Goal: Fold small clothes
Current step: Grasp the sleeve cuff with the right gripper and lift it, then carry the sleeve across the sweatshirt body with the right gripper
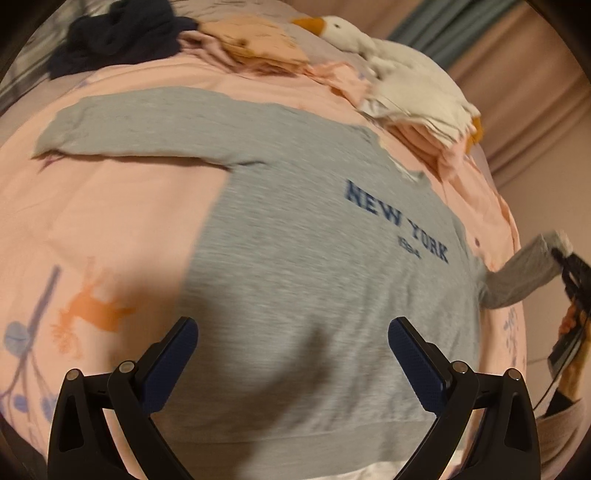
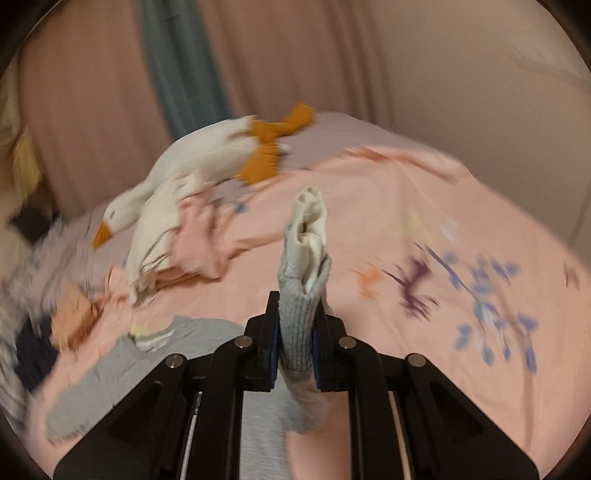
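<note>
A grey "NEW YORK" sweatshirt [image 1: 314, 258] lies face up on the pink bed sheet [image 1: 110, 206]. Its left sleeve [image 1: 147, 129] stretches out flat to the left. My left gripper [image 1: 293, 350] is open and empty, hovering over the shirt's lower body near the hem. My right gripper [image 2: 295, 343] is shut on the cuff of the right sleeve [image 2: 301, 295], which stands up between the jaws with its white lining showing. In the left wrist view that gripper [image 1: 570, 269] holds the sleeve [image 1: 524, 277] lifted off the bed's right edge.
A white plush goose [image 1: 399, 70] lies at the far side, on a pile of pink and white clothes [image 1: 424, 140]. A dark navy garment [image 1: 118, 33] and folded peach clothes [image 1: 255, 44] sit at the back. Curtains [image 2: 184, 66] hang behind the bed.
</note>
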`<act>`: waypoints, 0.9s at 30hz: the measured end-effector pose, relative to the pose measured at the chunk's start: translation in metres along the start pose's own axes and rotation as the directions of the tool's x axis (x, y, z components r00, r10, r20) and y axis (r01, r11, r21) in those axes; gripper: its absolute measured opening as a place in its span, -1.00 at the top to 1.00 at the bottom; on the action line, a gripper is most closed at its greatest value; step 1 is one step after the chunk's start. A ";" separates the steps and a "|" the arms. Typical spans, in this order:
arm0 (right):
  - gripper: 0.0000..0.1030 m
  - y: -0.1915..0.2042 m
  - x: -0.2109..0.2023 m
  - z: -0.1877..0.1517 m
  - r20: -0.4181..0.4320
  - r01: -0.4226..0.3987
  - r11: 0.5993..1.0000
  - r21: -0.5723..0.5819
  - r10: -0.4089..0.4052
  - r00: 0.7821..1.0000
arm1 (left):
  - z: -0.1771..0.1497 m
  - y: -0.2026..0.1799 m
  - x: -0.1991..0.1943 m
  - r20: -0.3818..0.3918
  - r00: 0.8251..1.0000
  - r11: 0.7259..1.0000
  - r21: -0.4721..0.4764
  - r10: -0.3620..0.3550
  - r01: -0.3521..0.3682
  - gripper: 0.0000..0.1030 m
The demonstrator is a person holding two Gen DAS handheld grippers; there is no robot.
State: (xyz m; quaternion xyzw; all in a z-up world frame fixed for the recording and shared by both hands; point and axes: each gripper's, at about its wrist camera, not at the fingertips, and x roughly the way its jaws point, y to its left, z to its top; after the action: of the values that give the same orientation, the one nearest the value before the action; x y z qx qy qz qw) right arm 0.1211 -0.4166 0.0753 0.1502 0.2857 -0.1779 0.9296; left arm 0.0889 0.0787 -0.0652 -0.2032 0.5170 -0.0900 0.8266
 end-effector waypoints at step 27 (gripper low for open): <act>-0.27 0.159 0.047 -0.116 -0.291 -0.381 0.861 -0.338 0.289 0.912 | 0.045 0.092 -0.010 0.074 0.995 0.978 -0.192 -0.070 0.083 -0.98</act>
State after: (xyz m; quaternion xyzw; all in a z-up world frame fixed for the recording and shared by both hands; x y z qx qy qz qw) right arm 0.1682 -0.2424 -0.0161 0.0308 0.3902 0.0662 0.9178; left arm 0.1187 0.1759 -0.0795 -0.3058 0.4871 -0.0637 0.8155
